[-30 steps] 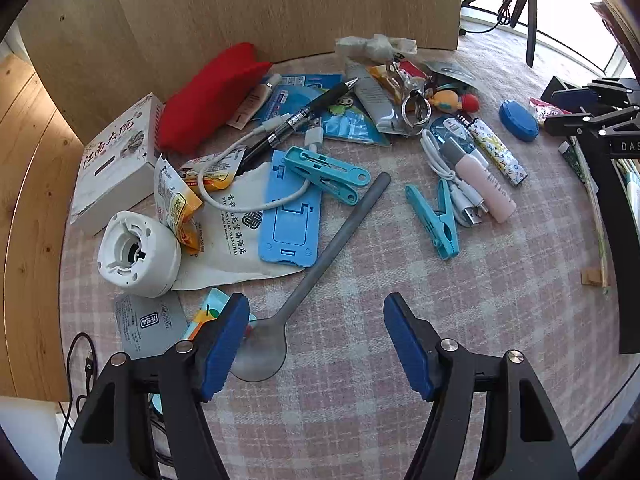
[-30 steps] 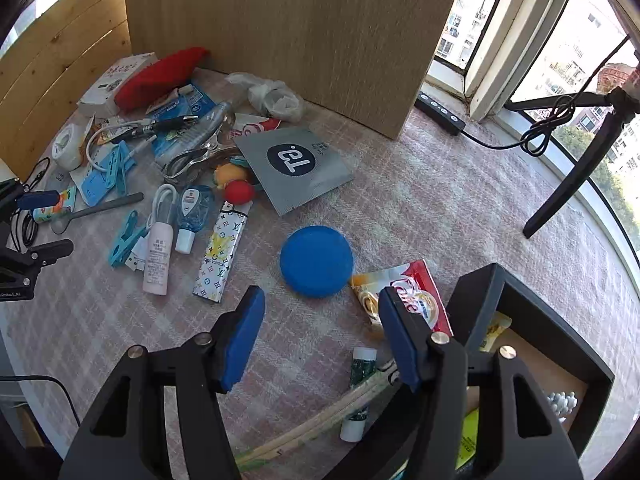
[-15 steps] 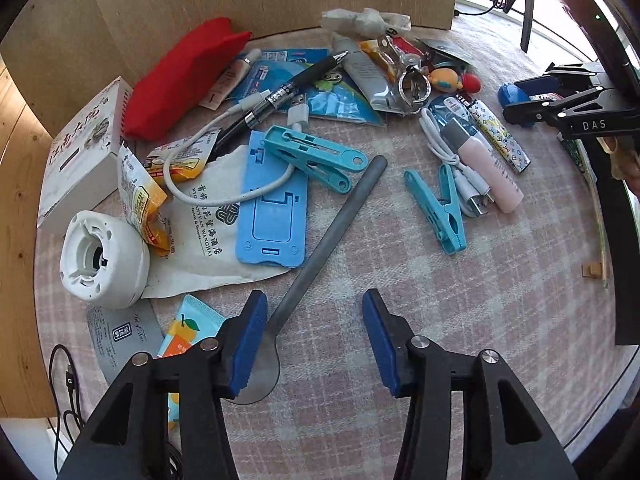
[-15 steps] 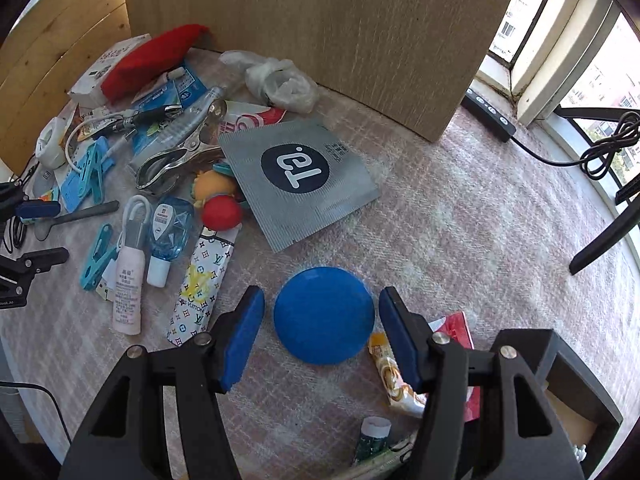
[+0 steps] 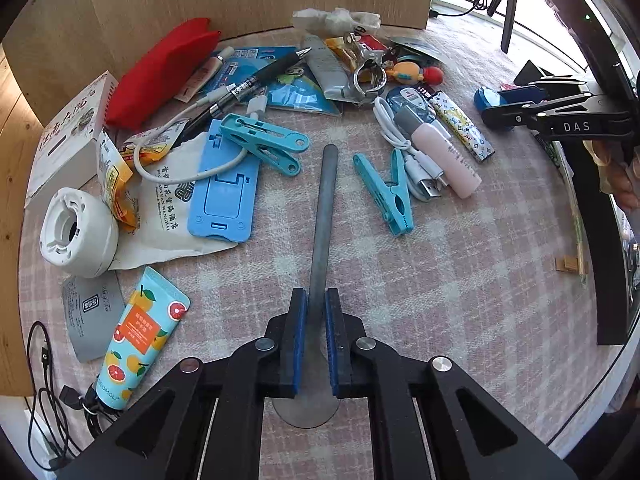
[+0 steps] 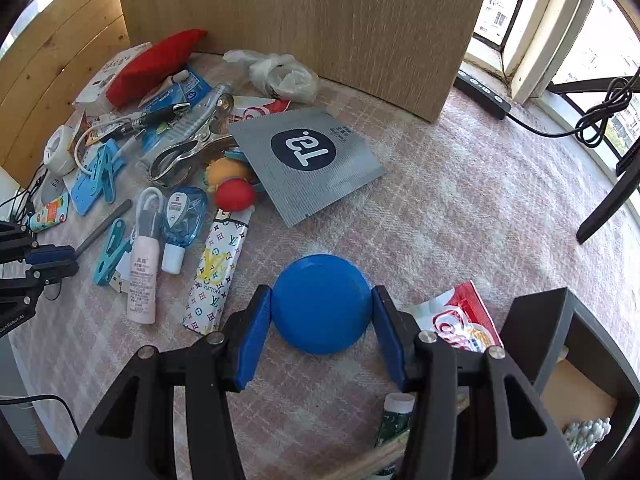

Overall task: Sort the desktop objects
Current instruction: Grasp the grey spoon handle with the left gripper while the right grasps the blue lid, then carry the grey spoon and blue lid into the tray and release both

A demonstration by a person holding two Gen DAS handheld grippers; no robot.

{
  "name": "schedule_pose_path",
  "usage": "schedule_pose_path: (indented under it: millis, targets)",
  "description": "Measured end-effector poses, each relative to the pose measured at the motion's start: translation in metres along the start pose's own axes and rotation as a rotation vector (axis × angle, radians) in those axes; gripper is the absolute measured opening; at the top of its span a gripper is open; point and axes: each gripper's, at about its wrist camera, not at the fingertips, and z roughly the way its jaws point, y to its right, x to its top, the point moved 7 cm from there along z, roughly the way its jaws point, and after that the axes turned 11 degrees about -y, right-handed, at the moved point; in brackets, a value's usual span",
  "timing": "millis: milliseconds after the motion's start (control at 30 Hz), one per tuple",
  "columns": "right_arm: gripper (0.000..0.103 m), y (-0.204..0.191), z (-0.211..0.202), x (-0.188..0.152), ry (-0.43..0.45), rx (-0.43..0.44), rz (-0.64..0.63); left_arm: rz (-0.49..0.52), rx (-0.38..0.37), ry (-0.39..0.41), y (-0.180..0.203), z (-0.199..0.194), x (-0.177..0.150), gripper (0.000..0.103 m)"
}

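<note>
In the left wrist view my left gripper [image 5: 316, 312] is shut on the handle of a grey metal spoon [image 5: 322, 224]. The spoon lies on the checked tablecloth with its bowl [image 5: 306, 412] under the jaws. In the right wrist view my right gripper [image 6: 320, 308] has its blue pads on both sides of a round blue disc [image 6: 320, 300] lying on the cloth. The pads touch or nearly touch its rim. The disc and right gripper also show in the left wrist view [image 5: 486, 98].
Clutter at the back left: blue clips [image 5: 384, 192], a blue phone stand [image 5: 224, 192], pink bottle [image 5: 444, 156], patterned lighter [image 6: 216, 272], grey packet [image 6: 308, 160], red pouch [image 5: 160, 72], white box [image 5: 68, 136], hand-cream tube [image 5: 136, 332]. A black organiser [image 6: 568, 360] stands right.
My left gripper moved forward over the spoon and closed on its handle. My right gripper moved forward and down, and its pads now bracket the blue disc.
</note>
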Motion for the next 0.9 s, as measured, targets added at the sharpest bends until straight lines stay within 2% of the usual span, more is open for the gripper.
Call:
schedule_pose_path:
  millis: [200, 567, 733, 900]
  targets:
    - [0.049, 0.000, -0.012, -0.015, 0.019, 0.020, 0.044, -0.056, -0.051, 0.015, 0.013, -0.005, -0.017, 0.007]
    - [0.049, 0.003, -0.056, -0.059, 0.095, 0.031, 0.107, -0.076, -0.036, 0.090, 0.035, -0.042, -0.050, 0.007]
    - [0.049, 0.014, -0.077, -0.076, 0.128, 0.024, 0.138, -0.054, -0.036, 0.134, 0.052, -0.071, -0.044, 0.007]
    - [0.049, 0.039, -0.102, -0.102, 0.155, -0.004, 0.189, -0.004, -0.041, 0.172, 0.094, -0.087, -0.024, 0.007]
